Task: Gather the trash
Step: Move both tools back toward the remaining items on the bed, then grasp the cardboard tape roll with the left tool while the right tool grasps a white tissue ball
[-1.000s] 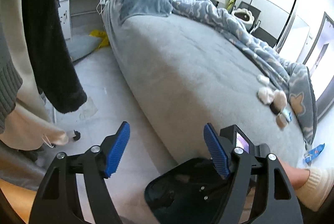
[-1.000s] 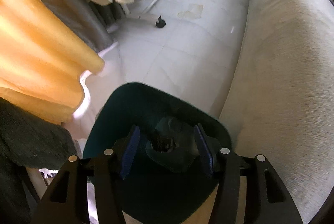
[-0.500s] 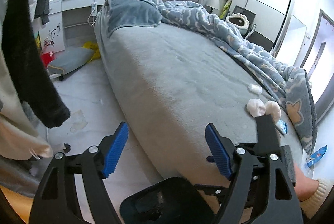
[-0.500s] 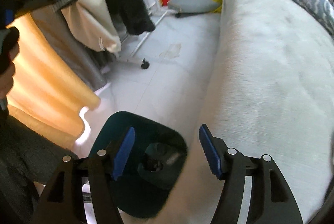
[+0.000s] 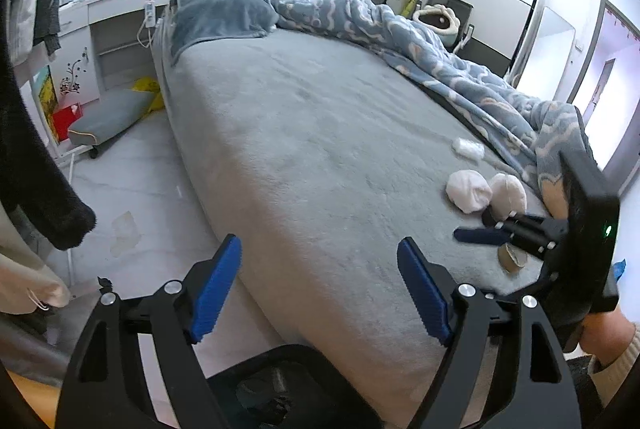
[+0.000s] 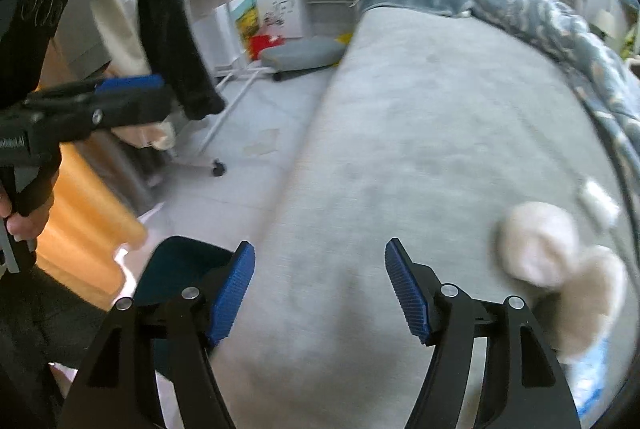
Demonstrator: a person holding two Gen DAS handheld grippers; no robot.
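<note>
Trash lies on the grey bed: two crumpled white tissue balls, a smaller white wad and a cardboard roll. The balls also show blurred in the right wrist view. A dark bin with dark trash inside stands on the floor by the bed's near edge, and it shows in the right wrist view. My left gripper is open and empty above the bin. My right gripper is open and empty over the bed, left of the tissues.
A patterned blue duvet covers the bed's far side. Clothes hang on a wheeled rack at the left. A grey cushion and a paper scrap lie on the white floor. A blue wrapper lies near the bed's end.
My right gripper has opened, released the dark trash into the bin and swung right over the bed toward the tissues. My left gripper has risen and tilted up toward the bed.
</note>
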